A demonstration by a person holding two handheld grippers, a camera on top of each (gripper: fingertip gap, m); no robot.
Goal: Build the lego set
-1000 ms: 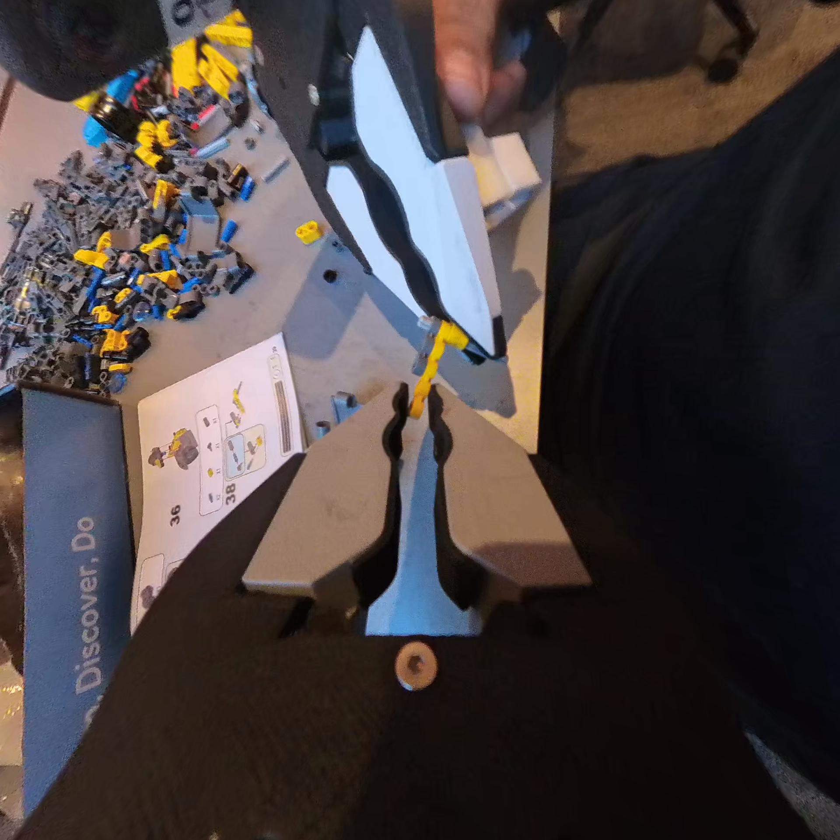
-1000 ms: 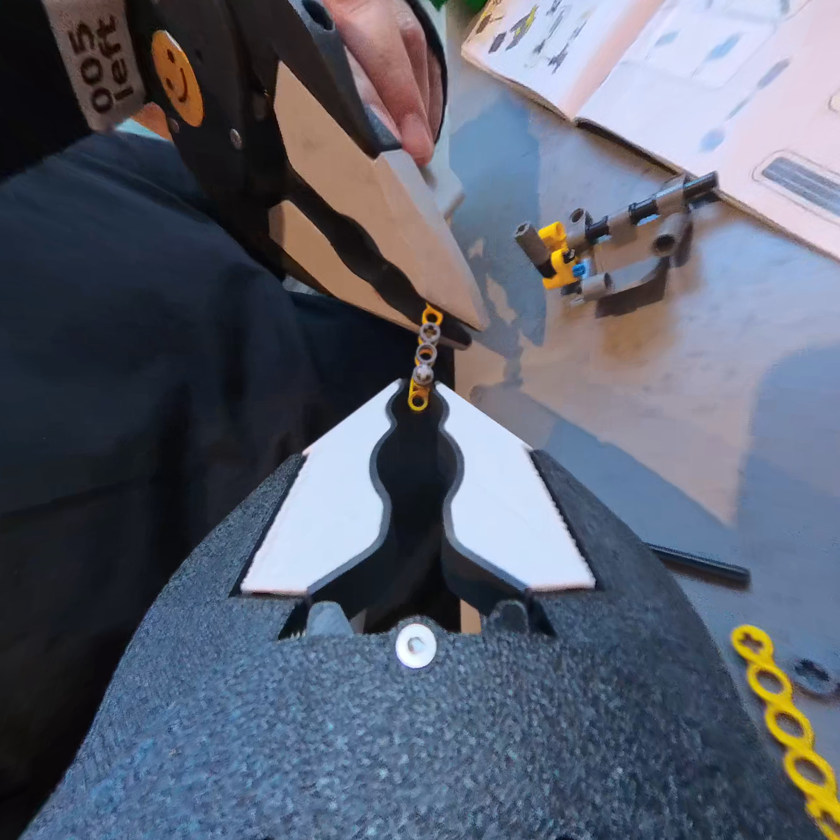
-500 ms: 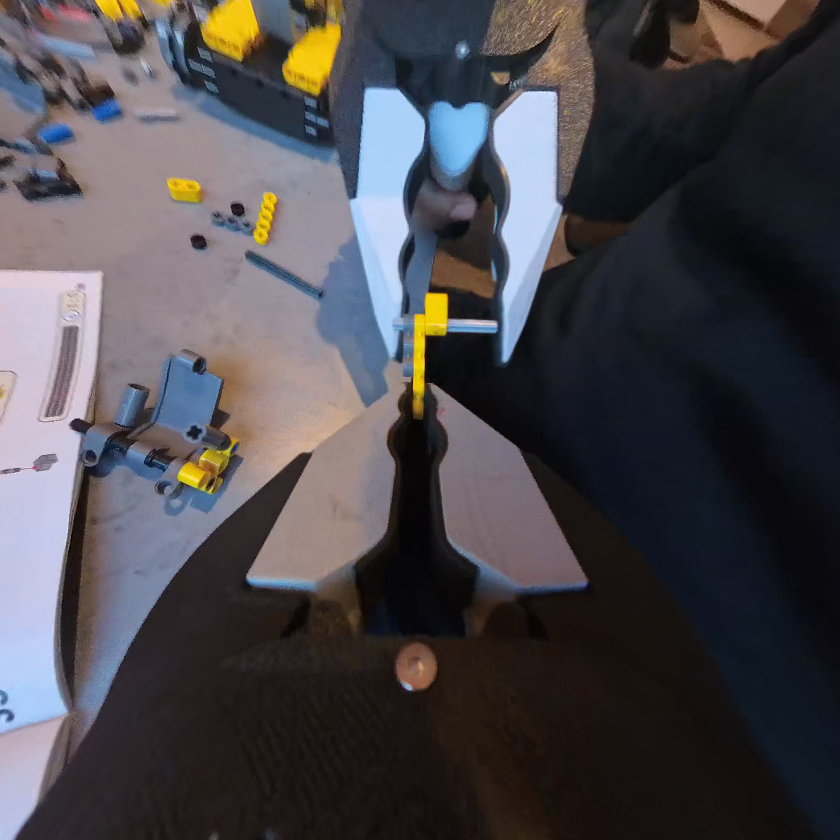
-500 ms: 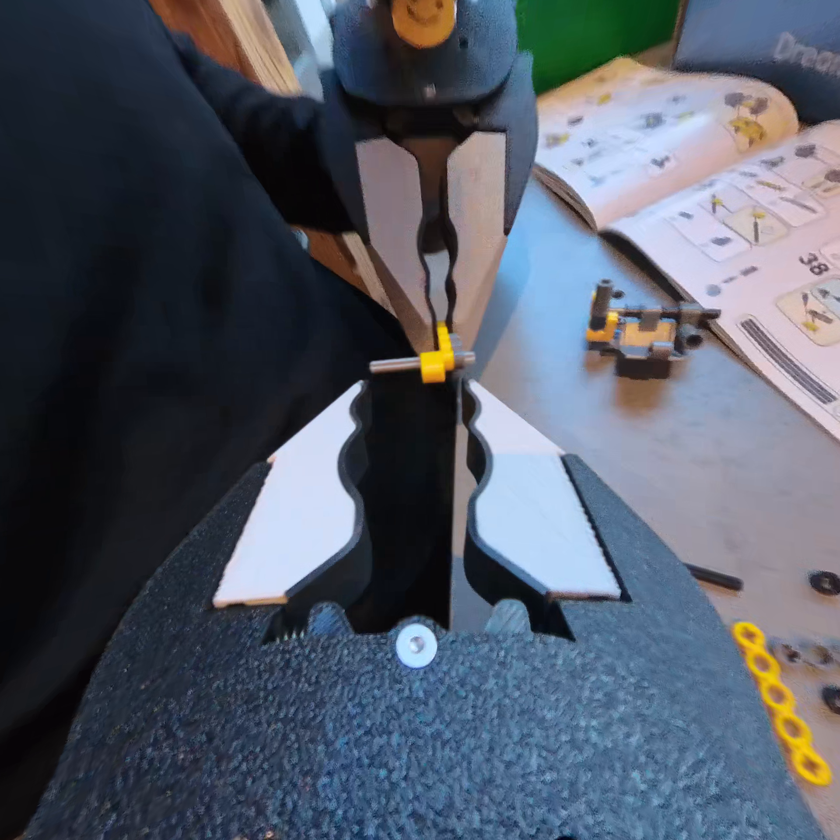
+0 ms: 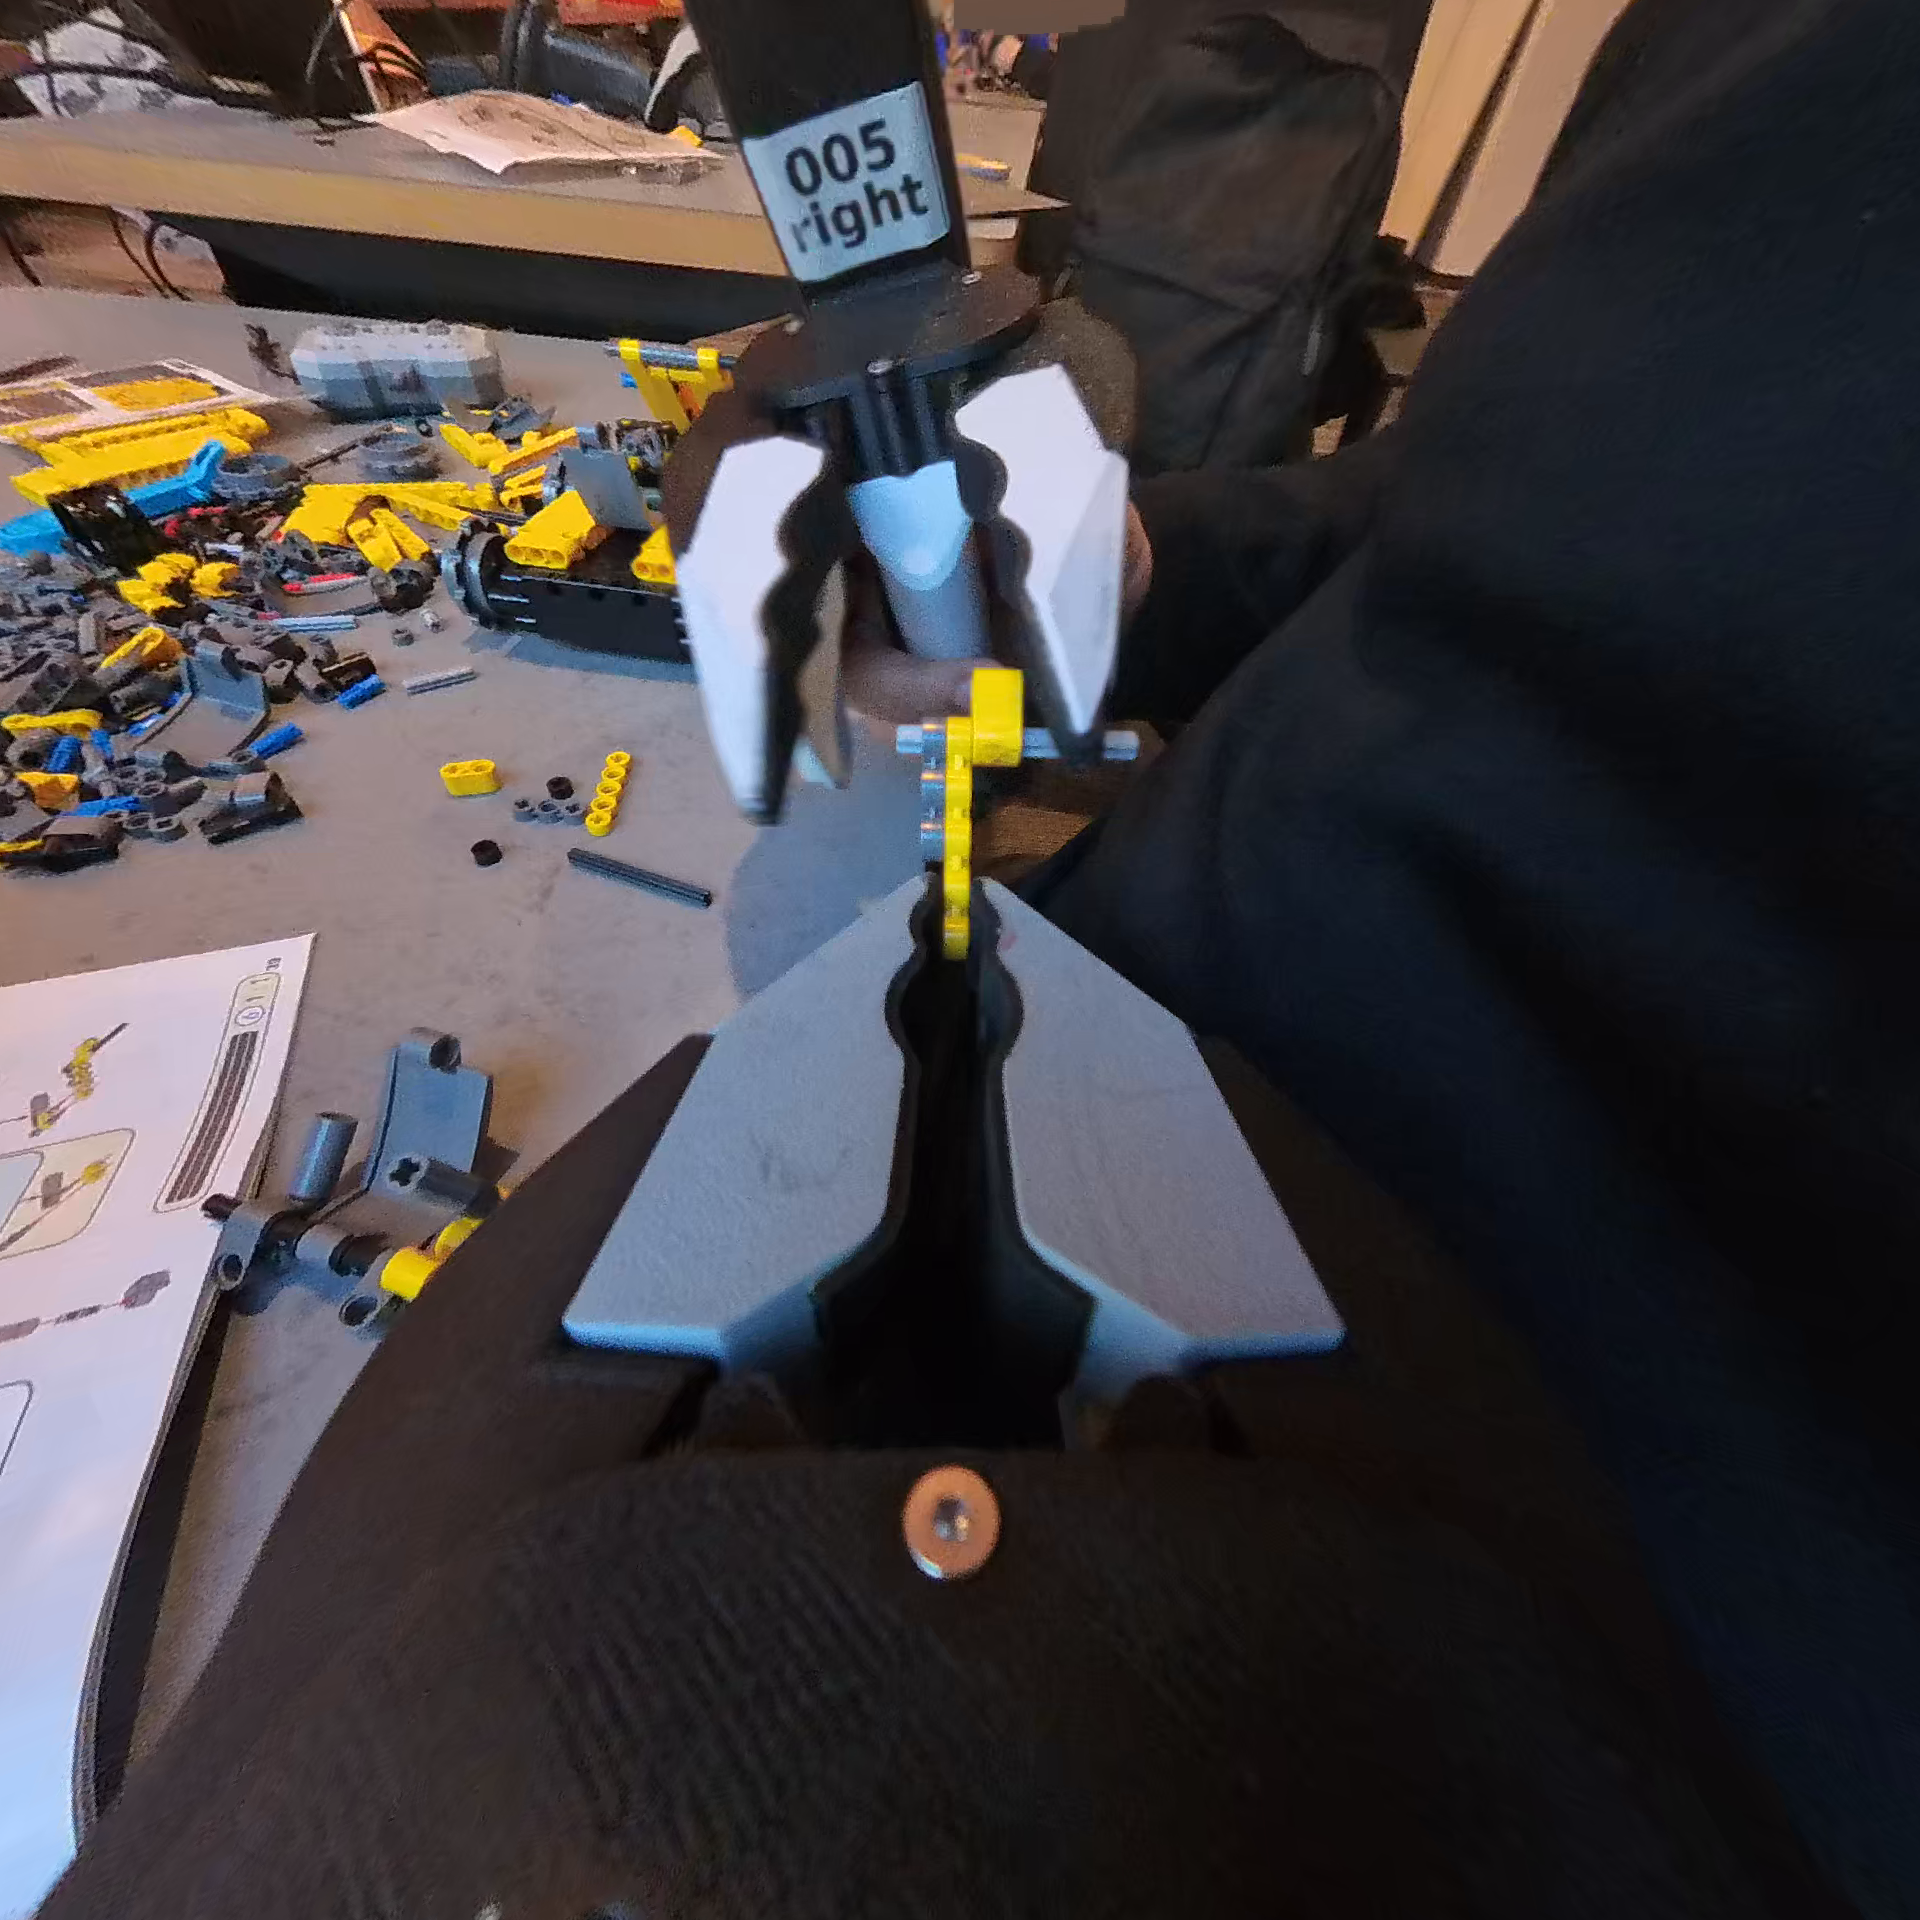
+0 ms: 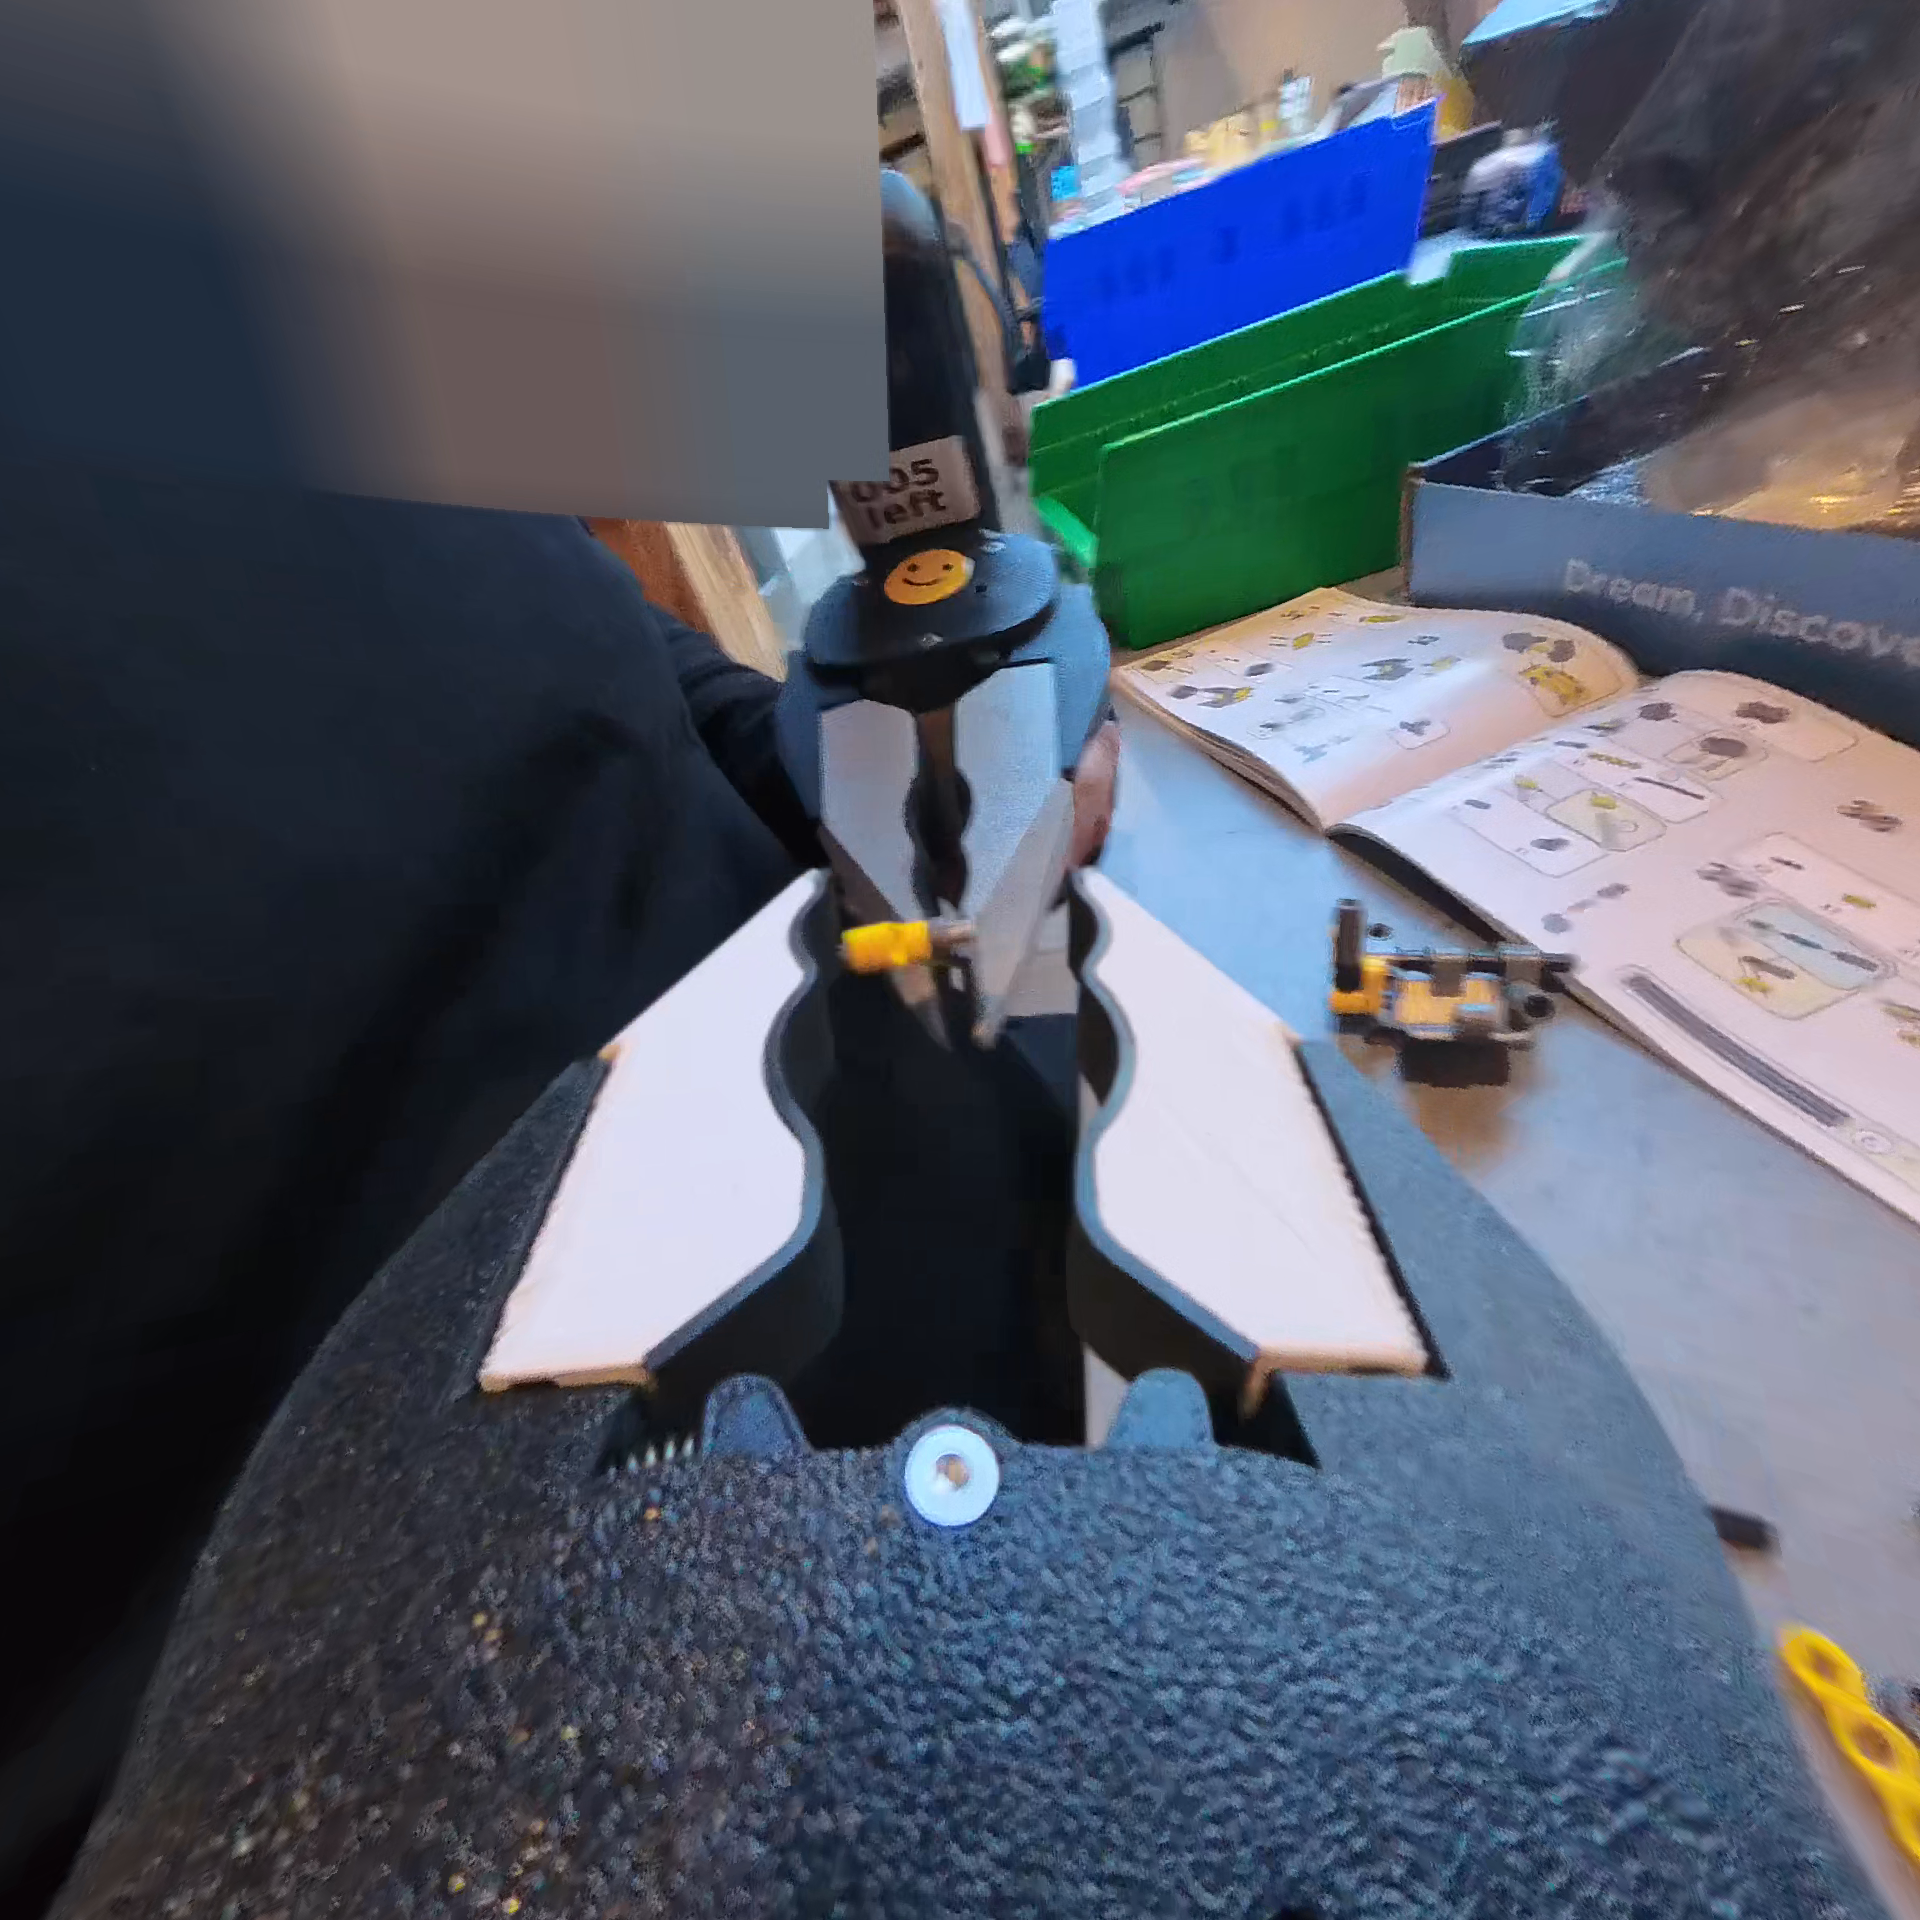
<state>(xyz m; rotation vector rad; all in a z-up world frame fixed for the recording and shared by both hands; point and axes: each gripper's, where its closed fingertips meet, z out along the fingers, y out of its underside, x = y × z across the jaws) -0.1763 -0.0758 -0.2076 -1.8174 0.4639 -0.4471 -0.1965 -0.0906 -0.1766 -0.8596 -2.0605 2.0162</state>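
Two grippers meet: the left gripper (image 5: 954, 914) clamps a yellow beam assembly (image 5: 958, 790); the right gripper (image 6: 945, 894), spread wide, seemingly touches only its grey axle (image 5: 1081, 742).

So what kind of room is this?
Probably a workshop or hobby room: a grey table strewn with a pile of building-toy parts, an open instruction booklet, and green and blue storage bins behind.

The right claw (image 6: 951, 894) stands wide open, its fingers apart around the left claw (image 6: 961, 1029), which is clamped on a small yellow-and-grey brick assembly (image 6: 899, 945). An open instruction booklet (image 6: 1558, 831) lies on the tabletop (image 6: 1662, 1195) beside another small assembly (image 6: 1439, 992).
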